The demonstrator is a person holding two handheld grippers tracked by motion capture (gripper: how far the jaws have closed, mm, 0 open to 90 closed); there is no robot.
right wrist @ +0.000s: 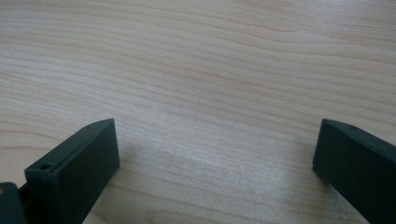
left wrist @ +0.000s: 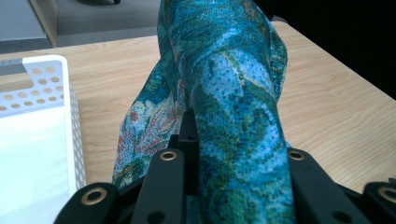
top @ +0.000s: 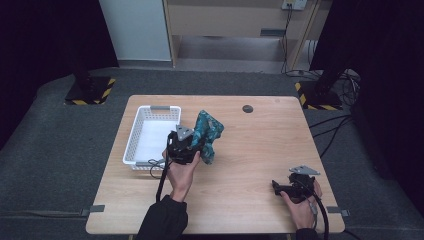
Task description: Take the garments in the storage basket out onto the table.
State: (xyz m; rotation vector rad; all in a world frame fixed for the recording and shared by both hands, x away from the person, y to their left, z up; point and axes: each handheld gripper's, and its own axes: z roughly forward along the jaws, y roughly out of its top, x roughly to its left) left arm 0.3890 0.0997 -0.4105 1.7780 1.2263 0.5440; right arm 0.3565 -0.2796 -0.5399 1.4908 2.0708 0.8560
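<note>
Jaws of left gripper [top: 192,142] clamped on teal cloth [top: 207,132], lifted mid-frame beside white basket [top: 131,146], prob. for drop-in. Right gripper [top: 281,187] parked lower right on tabletop [top: 260,145], jaws wide, empty.

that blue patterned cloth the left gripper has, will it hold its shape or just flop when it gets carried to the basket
Probably flop: the cloth hangs in soft folds from the left gripper, draping over the jaws in the left gripper view. It looks thin and light, so it should lift easily. Loose ends may trail or catch on the white basket rim.
</note>
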